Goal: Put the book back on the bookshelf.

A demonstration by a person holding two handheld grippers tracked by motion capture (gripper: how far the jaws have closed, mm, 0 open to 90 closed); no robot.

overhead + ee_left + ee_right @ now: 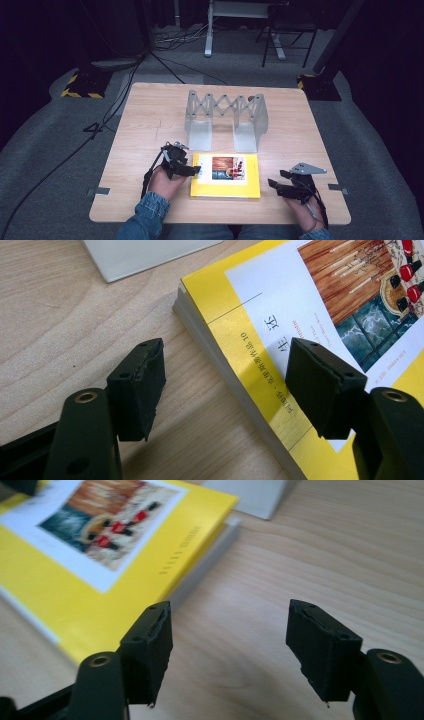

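Note:
A yellow book (226,176) with a white panel and a picture on its cover lies flat near the table's front edge. My left gripper (192,170) is open at the book's left edge. In the left gripper view the book (300,340) has one jaw over its cover and the other jaw over bare wood, so its spine edge runs between them. My right gripper (276,181) is open just right of the book, apart from it. The right gripper view has the book (90,560) lying left of my jaws, with bare wood between them.
A grey metal expanding book rack (226,119) stands behind the book at mid table; its base plates (145,255) (250,497) lie close to the book's far corners. The wooden table (145,130) has bare room at left and right. Floor cables lie beyond.

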